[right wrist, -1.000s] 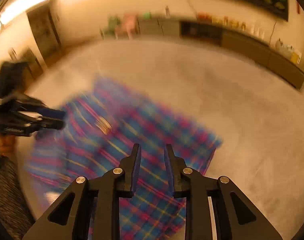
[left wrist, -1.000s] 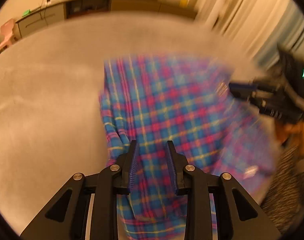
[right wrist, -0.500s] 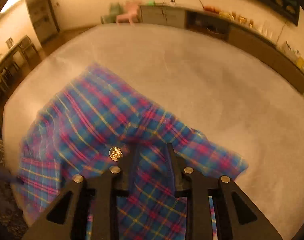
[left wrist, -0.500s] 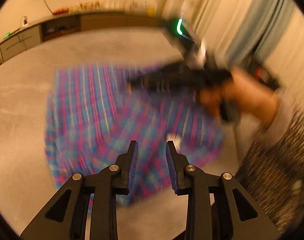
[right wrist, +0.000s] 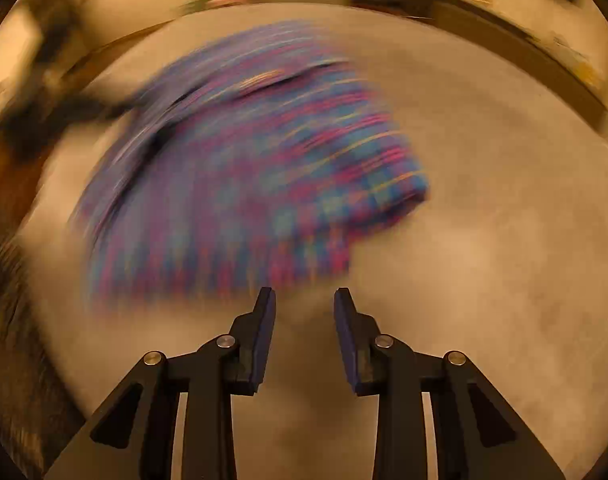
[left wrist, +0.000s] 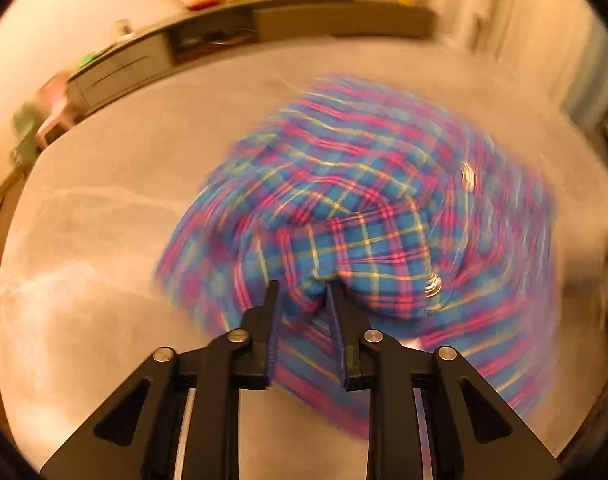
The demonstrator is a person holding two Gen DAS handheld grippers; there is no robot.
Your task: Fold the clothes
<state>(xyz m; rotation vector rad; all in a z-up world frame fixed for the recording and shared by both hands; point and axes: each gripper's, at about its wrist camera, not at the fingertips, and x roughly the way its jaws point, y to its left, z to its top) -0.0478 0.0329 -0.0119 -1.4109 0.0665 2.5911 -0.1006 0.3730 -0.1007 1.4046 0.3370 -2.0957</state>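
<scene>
Left claw (left wrist: 301, 290) closing on a plaid shirt (left wrist: 368, 216) fold (blurred); right claw (right wrist: 304, 300) opening, empty.

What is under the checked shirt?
The checked shirt lies on a grey table, which shows all around it. Its own folded layers lie under the top one. Anything else beneath is covered by cloth.
</scene>
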